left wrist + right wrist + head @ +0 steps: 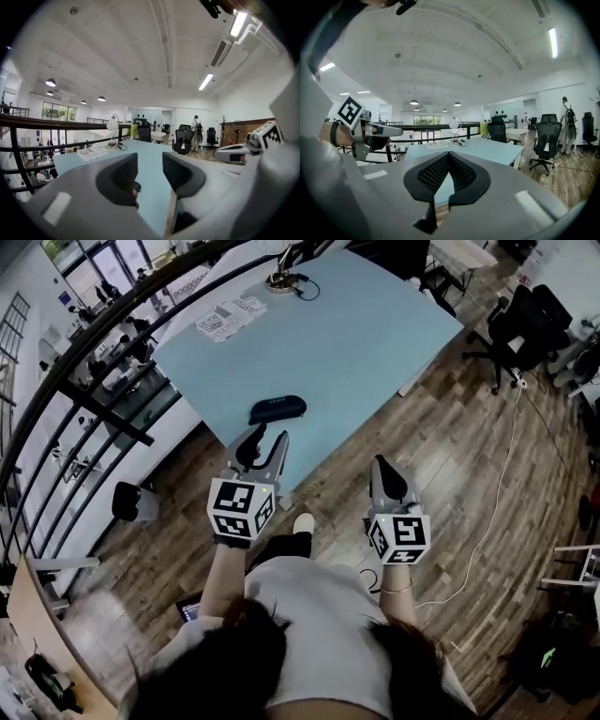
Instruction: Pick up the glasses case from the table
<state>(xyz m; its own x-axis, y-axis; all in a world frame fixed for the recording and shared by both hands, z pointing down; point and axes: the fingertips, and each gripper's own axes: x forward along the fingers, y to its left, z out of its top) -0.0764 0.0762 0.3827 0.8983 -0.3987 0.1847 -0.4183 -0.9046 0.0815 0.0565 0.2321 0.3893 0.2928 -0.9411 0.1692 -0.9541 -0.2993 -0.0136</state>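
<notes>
The dark oval glasses case [277, 409] lies near the front edge of the light blue table [356, 334]. My left gripper [267, 435] hovers just short of the case, over the table's edge, jaws open with nothing between them. In the left gripper view [150, 171] only a sliver of the case [136, 186] peeks out beside the left jaw. My right gripper [377, 463] is shut and empty, off the table's corner above the wooden floor; its pads meet in the right gripper view [449, 157].
A desk lamp [281, 279] with a cable and some papers [230, 317] sit at the table's far end. A black railing [94, 399] runs along the left. Office chairs [520, 329] stand at the right. A white cable [497, 512] trails over the floor.
</notes>
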